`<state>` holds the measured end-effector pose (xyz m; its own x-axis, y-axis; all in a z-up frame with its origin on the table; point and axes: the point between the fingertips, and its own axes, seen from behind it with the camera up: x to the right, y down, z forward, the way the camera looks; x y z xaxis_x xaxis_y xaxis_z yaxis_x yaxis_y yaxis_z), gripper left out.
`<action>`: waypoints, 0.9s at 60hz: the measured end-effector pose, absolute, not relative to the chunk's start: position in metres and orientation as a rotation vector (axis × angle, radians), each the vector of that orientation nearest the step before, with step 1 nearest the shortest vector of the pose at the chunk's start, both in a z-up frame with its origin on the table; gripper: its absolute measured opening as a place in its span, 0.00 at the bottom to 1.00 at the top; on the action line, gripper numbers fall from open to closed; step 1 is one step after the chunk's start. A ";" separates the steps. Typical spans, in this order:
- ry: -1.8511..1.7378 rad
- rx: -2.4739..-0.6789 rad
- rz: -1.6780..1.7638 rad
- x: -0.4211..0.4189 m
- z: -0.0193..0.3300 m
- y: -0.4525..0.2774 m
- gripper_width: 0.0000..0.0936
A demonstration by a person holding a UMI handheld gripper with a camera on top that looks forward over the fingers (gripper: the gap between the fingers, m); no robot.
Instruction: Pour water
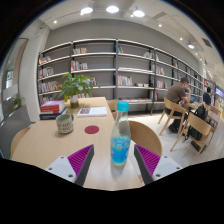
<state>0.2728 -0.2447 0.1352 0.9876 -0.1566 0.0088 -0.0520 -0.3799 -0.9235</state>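
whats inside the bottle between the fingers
The bottle standing on the table between the open gripper fingers holds clear liquid up to about its blue label. The label covers the level inside.

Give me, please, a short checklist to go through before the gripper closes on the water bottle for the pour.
1. Bottle stands between the fingers: ok, with a gap at each side.
2. Gripper open: ok, pads not pressing.
3. Bottle upright on the table: ok.
4. Cap on: ok for lifting, not ok for pouring; the blue cap looks in place.
5. Receiving vessel: cannot tell; only a jar with a cloth top shows.
6. Bystanders: ok; the seated people are well away.
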 end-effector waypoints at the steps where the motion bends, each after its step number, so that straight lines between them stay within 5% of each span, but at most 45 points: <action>1: 0.150 -1.956 -0.110 0.277 0.133 -0.239 0.88; 16: 0.128 -1.901 -0.085 0.311 0.104 -0.159 0.87; 28: 0.100 -1.822 -0.063 0.307 0.097 -0.126 0.60; 43: 0.021 -1.782 -0.166 0.299 0.100 -0.113 0.41; 54: -0.045 -1.824 -0.268 0.298 0.110 -0.103 0.41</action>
